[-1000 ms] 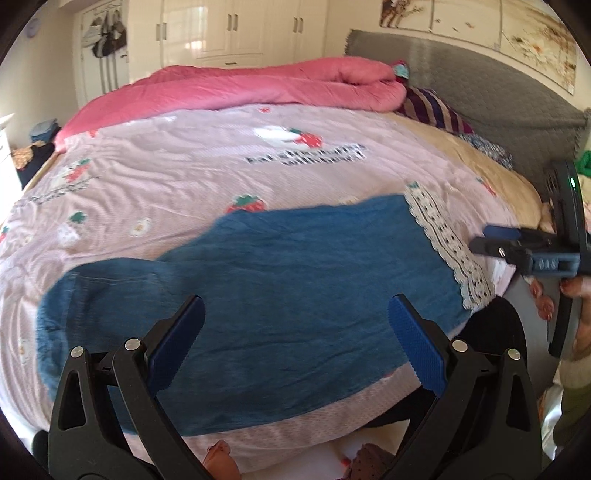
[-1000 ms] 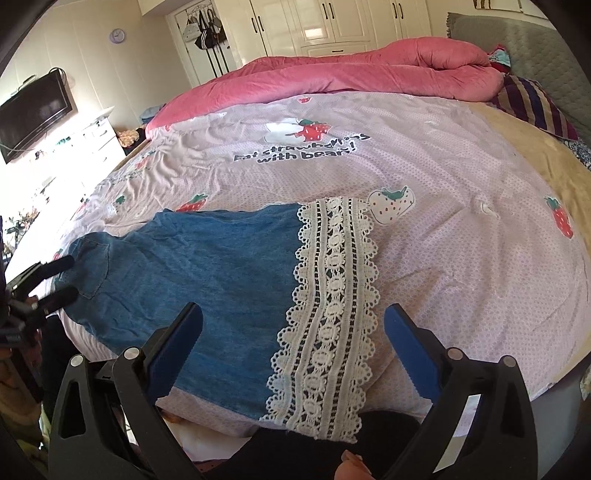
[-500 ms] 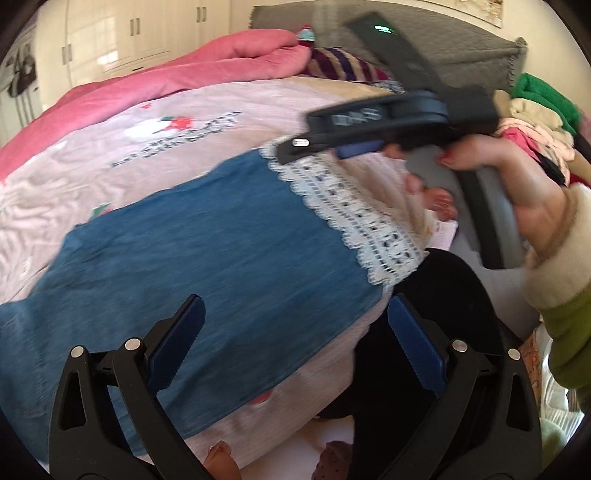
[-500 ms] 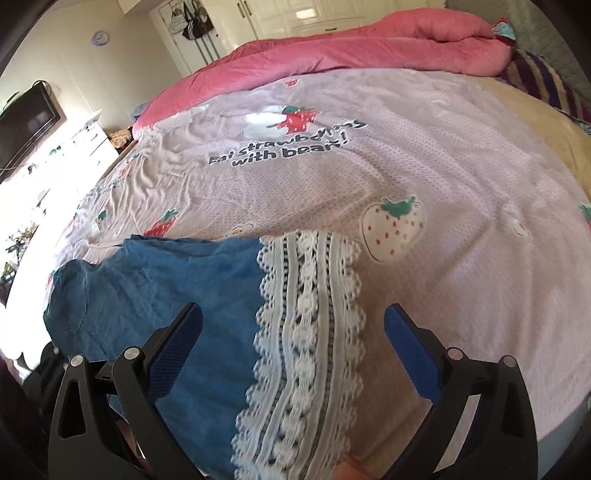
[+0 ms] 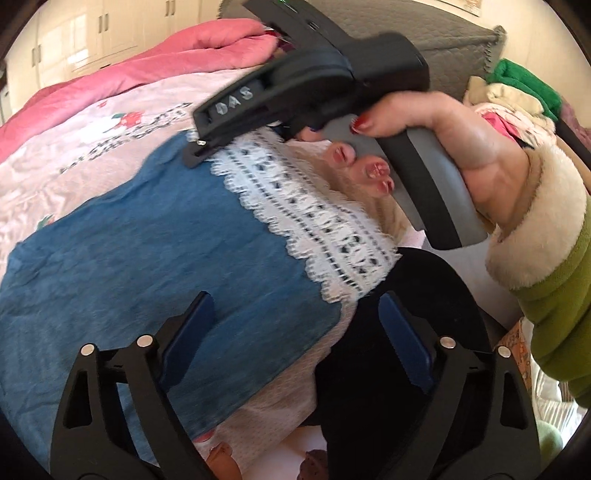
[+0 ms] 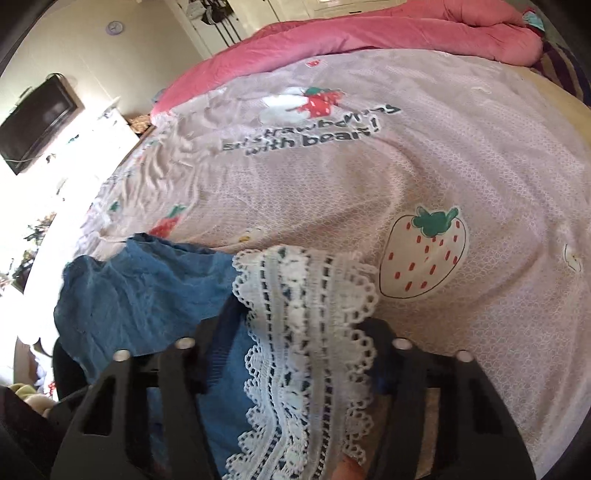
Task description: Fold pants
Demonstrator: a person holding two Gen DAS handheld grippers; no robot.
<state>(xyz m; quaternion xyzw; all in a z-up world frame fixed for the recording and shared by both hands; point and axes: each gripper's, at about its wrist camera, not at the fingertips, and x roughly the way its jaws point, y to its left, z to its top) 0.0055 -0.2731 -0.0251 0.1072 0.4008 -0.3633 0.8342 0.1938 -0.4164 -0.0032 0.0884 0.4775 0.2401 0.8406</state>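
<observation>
Blue denim pants [image 5: 155, 251] with a white lace hem [image 5: 317, 229] lie flat on the pink strawberry bedspread [image 6: 424, 155]. My left gripper [image 5: 291, 332] is open and empty, low over the near edge of the pants by the hem. My right gripper [image 6: 291, 347] is shut on the lace hem [image 6: 306, 332], which bunches up between its fingers; denim [image 6: 147, 291] rumples to its left. In the left wrist view the right gripper [image 5: 199, 151] rests its tip at the far end of the hem, held by a hand in a green sleeve.
A rolled pink duvet [image 6: 388, 33] lies along the far side of the bed. A grey headboard [image 5: 443, 48] and a pile of clothes [image 5: 517, 96] are at the right. The holder's dark trousers [image 5: 399, 332] stand at the bed's near edge.
My right gripper has dropped onto the lace hem and closed on it, bunching the fabric. My left gripper has swung right toward the hem end and stayed open.
</observation>
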